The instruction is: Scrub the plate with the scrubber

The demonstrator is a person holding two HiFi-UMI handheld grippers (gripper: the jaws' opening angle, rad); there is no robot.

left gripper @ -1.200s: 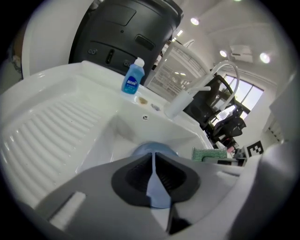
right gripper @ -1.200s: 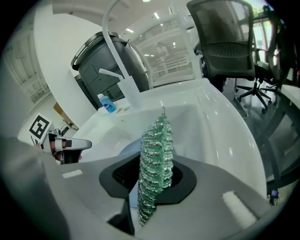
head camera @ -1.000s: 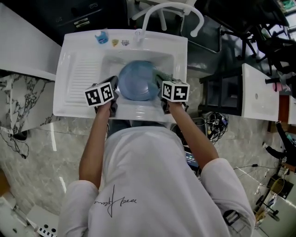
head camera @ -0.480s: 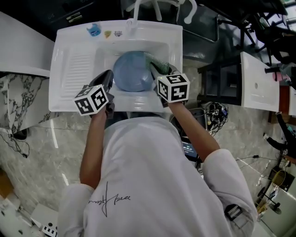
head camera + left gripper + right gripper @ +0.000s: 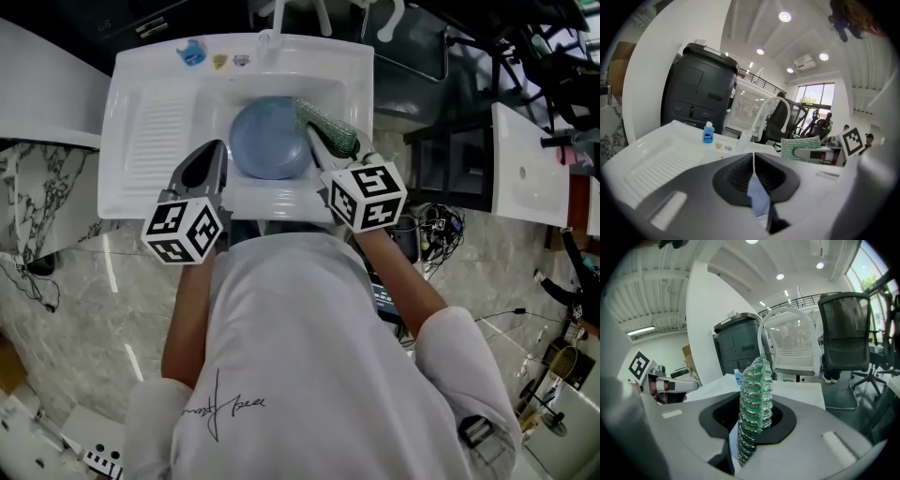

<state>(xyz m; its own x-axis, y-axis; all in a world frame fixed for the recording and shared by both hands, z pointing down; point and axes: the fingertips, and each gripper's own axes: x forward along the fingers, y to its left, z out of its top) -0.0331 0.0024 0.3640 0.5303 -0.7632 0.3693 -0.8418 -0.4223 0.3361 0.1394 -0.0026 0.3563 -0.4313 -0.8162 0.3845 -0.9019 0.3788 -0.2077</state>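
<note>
Both grippers are now riding higher and closer to the person than a second ago, lifted clear of the basin. The left gripper (image 5: 214,152) is no longer standing at the plate's rim.

The white sink (image 5: 131,192) is filling the area ahead. The blue plate (image 5: 270,141) is lying flat in its basin, apart from both tools.

The right gripper (image 5: 323,150) is clamping the green scrubber (image 5: 328,129) edge-on between its jaws. The scrubber is hanging over the plate's right edge and appears not to be touching it.

The left jaws have just been closing and are standing practically together with nothing gripped. Only a sliver of blue is showing through the slit beneath them.

Judged from this layout, no scrubbing contact is taking place: either a pass is ending or the tools are being repositioned. Whether the plate is coming out clean cannot be told, so further scrubbing may be remaining.
</note>
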